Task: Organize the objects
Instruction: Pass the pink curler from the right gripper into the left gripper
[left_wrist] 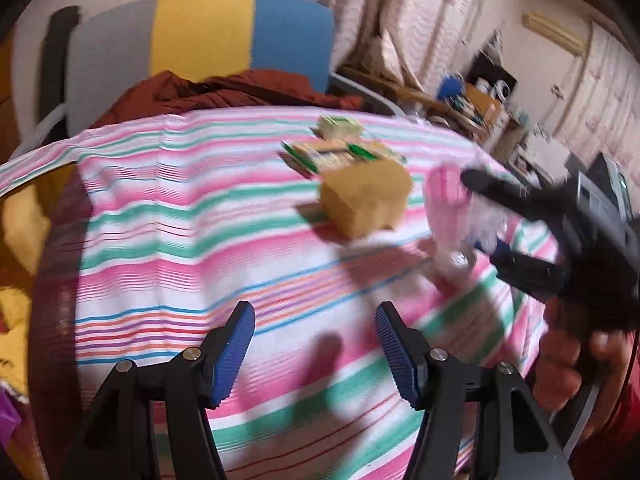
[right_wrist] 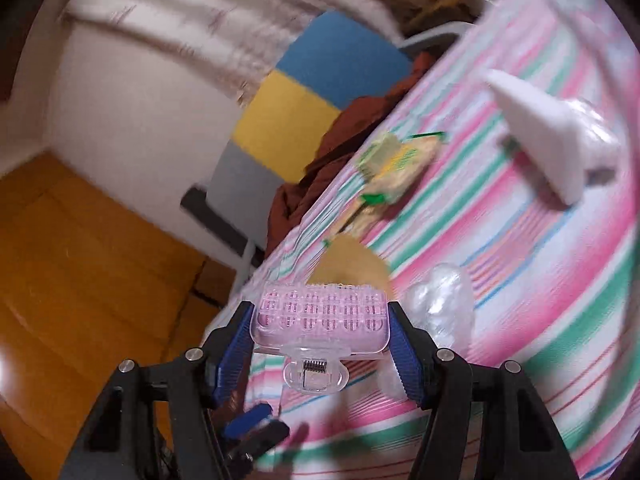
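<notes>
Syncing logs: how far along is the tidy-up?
Done: nothing clearly sorted. In hand: right gripper clamps the pink case; left gripper is open, empty. Left: brown box, green packets, white wedge loose on the striped cloth.

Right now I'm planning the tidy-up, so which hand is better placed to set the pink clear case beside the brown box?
The right gripper: its jaws already clamp the pink clear case, and the brown box lies just ahead. The left gripper hangs open and empty above the striped cloth.
</notes>
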The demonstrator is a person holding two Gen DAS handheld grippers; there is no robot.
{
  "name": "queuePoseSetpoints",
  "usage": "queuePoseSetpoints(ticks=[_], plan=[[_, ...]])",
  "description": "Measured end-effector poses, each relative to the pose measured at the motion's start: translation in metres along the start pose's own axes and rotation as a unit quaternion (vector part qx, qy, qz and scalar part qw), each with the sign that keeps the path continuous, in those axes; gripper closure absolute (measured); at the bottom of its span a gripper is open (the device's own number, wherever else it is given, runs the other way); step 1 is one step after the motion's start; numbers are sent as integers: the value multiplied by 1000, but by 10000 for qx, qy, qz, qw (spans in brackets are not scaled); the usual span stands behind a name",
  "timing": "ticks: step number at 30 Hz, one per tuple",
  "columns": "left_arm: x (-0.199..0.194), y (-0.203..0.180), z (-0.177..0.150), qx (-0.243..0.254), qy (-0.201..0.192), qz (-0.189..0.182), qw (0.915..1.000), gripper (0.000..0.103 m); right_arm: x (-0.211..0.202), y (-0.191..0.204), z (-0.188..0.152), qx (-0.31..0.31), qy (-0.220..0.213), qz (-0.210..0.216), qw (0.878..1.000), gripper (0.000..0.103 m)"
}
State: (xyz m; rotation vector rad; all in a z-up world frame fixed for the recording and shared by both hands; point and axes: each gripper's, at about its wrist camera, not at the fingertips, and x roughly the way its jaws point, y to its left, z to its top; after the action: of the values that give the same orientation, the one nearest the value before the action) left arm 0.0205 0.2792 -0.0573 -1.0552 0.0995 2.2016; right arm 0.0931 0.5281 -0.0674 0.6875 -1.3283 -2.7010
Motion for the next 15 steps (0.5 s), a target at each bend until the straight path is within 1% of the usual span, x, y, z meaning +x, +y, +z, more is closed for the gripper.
queuePoseSetpoints(ticks=[1,2,4,6,7,8,9,10,12,15], plan=[[-3,6,1,-103,-58,92,9999,39,4,8,-3,-231,63,-87,9997,38],[-7,14,0,-283,-141,268,9991,39,10,18,-7,-530,156,-221,9982,37],[-15,33,-2,-741,-253,522,9956,39,24,38,-19,-1192,395,-531,9907,37],[-20,46,-4,-1055,-284,523,9926,37,34,50,-32,-1688,553,-726,9814,37],[-20,50,-4,-1116,-273,495,9921,36,36,51,-39,-1837,605,-782,9780,36],[-20,51,-4,-1129,-252,431,9924,35,40,54,-44,-1954,623,-925,9744,36],[-19,49,-3,-1082,-243,451,9928,34,39,52,-47,-2031,625,-1042,9716,31],[-20,45,-2,-992,-259,467,9936,34,39,51,-48,-2129,629,-1127,9685,28],[-19,36,-1,-778,-285,357,9959,33,29,56,-48,-2299,465,-1112,9657,27],[-17,16,-1,-394,-292,143,9987,33,-5,64,-44,-2542,-303,-1220,9590,18]])
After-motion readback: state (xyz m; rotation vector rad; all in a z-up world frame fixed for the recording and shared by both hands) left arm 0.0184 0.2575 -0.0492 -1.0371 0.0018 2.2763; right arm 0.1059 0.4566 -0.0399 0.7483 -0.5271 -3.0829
